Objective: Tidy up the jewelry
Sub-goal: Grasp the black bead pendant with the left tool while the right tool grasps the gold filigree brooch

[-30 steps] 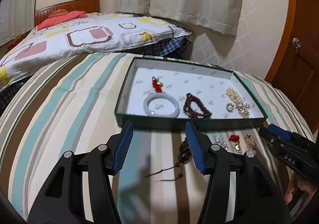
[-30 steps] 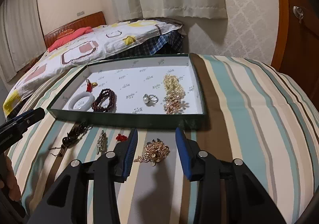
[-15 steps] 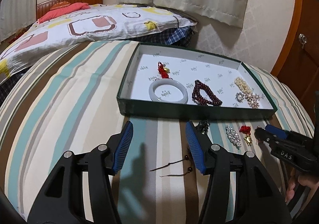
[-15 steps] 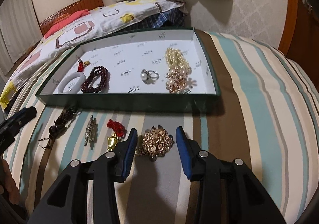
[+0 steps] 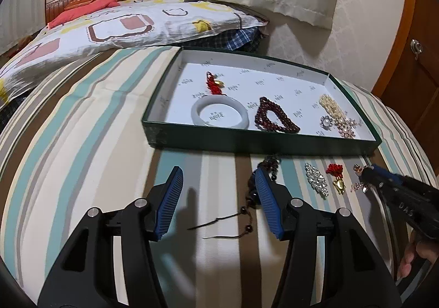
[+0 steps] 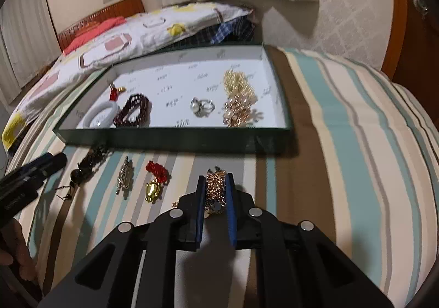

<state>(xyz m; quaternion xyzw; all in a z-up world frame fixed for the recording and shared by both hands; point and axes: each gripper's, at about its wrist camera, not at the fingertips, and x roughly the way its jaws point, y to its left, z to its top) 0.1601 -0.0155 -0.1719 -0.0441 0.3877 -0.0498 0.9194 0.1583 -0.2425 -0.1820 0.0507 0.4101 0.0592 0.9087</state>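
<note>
A green tray [image 5: 263, 140] [image 6: 170, 140] with a white floor holds a jade bangle [image 5: 219, 113], a dark red bead bracelet [image 5: 274, 118], a red-and-gold charm [image 5: 215, 83], a pearl ring [image 6: 201, 107] and gold chains [image 6: 238, 99]. My right gripper [image 6: 216, 187] is shut on a rose-gold chain piece [image 6: 215, 190] on the striped cloth before the tray; it also shows in the left wrist view [image 5: 367, 171]. My left gripper [image 5: 219, 192] is open and empty above the cloth, a dark bead bracelet [image 5: 270, 168] by its right finger.
A crystal brooch [image 6: 124, 176] and a red cord with a gold turtle charm [image 6: 155, 184] lie loose in front of the tray. The striped cloth [image 5: 82, 143] covers a rounded table. A bed [image 5: 109, 25] lies behind, a wooden door [image 5: 411, 61] to the right.
My right gripper moved forward and closed its jaws on the rose-gold chain piece. My left gripper stayed open and shifted slightly to the left.
</note>
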